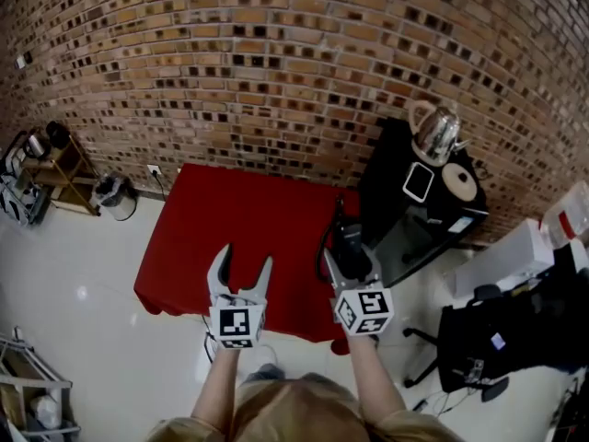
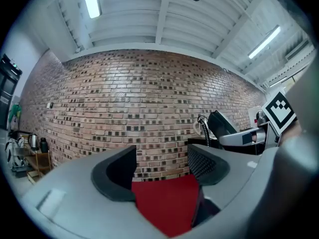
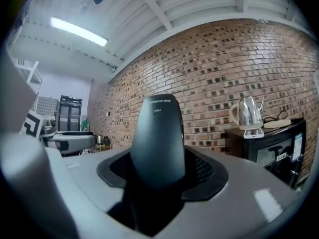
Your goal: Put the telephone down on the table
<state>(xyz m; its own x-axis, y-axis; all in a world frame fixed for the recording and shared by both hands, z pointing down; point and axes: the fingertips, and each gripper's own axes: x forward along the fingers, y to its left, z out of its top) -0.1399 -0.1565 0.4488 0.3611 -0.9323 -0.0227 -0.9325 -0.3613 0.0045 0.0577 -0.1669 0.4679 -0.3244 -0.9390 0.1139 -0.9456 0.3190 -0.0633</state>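
Note:
A black telephone handset (image 1: 352,240) sits between the jaws of my right gripper (image 1: 350,258), which is shut on it over the right edge of the red table (image 1: 239,210). Its coiled cord (image 1: 327,239) hangs to the left. In the right gripper view the handset (image 3: 158,138) stands upright in that gripper (image 3: 158,169) and hides what lies straight ahead. My left gripper (image 1: 247,258) hovers open over the table's front part, holding nothing. In the left gripper view, only red table (image 2: 167,203) shows between that gripper's (image 2: 162,166) pads, with the handset (image 2: 223,124) to the right.
A black cabinet (image 1: 405,219) stands right of the table, bearing a steel kettle (image 1: 435,132), a white flat device (image 1: 418,181) and a round lid (image 1: 460,182). A brick wall runs behind. A wooden shelf (image 1: 60,168) stands far left, a black chair (image 1: 497,339) at the right.

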